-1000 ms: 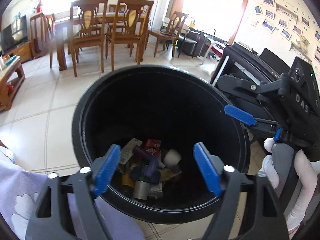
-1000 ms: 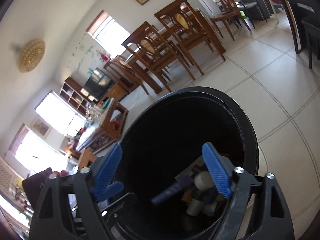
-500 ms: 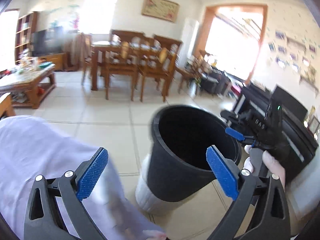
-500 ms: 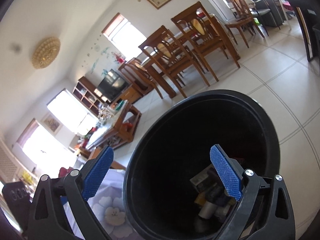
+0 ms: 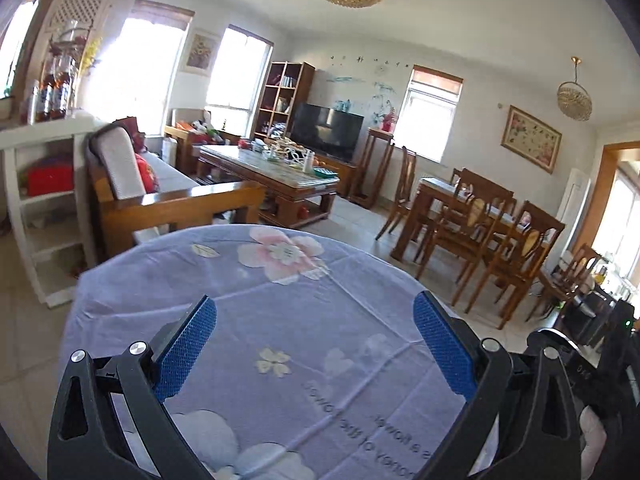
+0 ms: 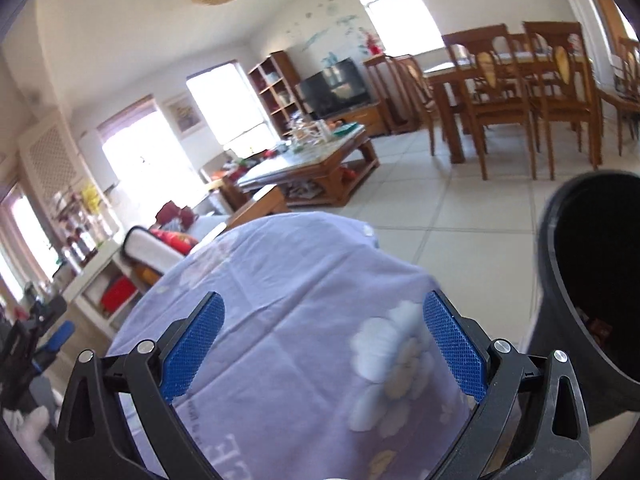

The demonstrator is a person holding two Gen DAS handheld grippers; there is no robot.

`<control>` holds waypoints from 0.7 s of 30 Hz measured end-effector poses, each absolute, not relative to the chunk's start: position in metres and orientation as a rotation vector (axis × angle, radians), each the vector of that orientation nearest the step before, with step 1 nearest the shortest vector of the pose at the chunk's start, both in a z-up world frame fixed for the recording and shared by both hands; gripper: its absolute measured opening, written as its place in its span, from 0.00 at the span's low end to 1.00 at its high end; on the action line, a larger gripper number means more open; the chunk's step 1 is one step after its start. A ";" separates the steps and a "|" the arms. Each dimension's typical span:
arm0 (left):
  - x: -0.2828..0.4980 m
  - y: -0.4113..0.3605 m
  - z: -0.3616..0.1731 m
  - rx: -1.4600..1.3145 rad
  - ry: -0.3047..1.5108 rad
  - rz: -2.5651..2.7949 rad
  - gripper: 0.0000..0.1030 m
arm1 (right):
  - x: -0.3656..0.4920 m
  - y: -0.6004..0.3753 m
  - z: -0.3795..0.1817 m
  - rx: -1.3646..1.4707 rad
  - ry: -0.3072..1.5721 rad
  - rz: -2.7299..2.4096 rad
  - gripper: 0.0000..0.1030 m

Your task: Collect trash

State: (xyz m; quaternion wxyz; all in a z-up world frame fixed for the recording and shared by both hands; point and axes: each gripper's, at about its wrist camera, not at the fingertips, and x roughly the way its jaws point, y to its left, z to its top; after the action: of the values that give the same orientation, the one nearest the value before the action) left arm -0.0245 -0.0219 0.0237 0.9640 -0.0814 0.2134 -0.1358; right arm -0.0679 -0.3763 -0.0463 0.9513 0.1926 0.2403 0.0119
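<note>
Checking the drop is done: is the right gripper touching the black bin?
Apart. In the right wrist view the right gripper stands open over the purple tablecloth, the black bin off to its side.

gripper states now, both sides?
Left gripper: open, nothing held; jaws have just been opening.
Right gripper: open, nothing held; jaws have just been opening.

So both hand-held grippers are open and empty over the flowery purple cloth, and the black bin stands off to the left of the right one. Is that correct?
Not quite: in the right wrist view the black bin stands to the right, not the left. The rest holds: the left hand-held gripper and right hand-held gripper are open and empty over the flowery purple cloth.
</note>
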 end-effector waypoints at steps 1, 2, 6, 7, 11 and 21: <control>-0.025 -0.017 0.026 -0.146 0.422 -0.251 0.95 | -0.061 -0.354 -0.039 0.352 0.480 0.042 0.95; -0.025 -0.012 0.028 -0.131 0.417 -0.224 0.95 | -0.055 -0.335 -0.034 0.317 0.468 0.055 0.95; -0.023 0.015 0.030 -0.110 0.417 -0.134 0.95 | -0.042 -0.272 -0.014 0.228 0.419 0.078 0.95; -0.021 0.019 0.030 -0.115 0.421 -0.131 0.95 | -0.037 -0.260 -0.011 0.216 0.411 0.078 0.95; -0.015 0.035 0.027 -0.103 0.434 -0.092 0.95 | -0.021 -0.223 -0.003 0.177 0.376 0.043 0.95; -0.011 0.053 0.015 -0.117 0.444 0.000 0.95 | -0.006 -0.172 -0.013 -0.064 0.238 -0.040 0.95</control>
State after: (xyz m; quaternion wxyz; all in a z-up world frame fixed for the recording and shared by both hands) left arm -0.0108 0.0529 0.0154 0.9738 -0.0581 0.2200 0.0001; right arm -0.0063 -0.1717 -0.0132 0.9922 -0.0320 0.1187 -0.0199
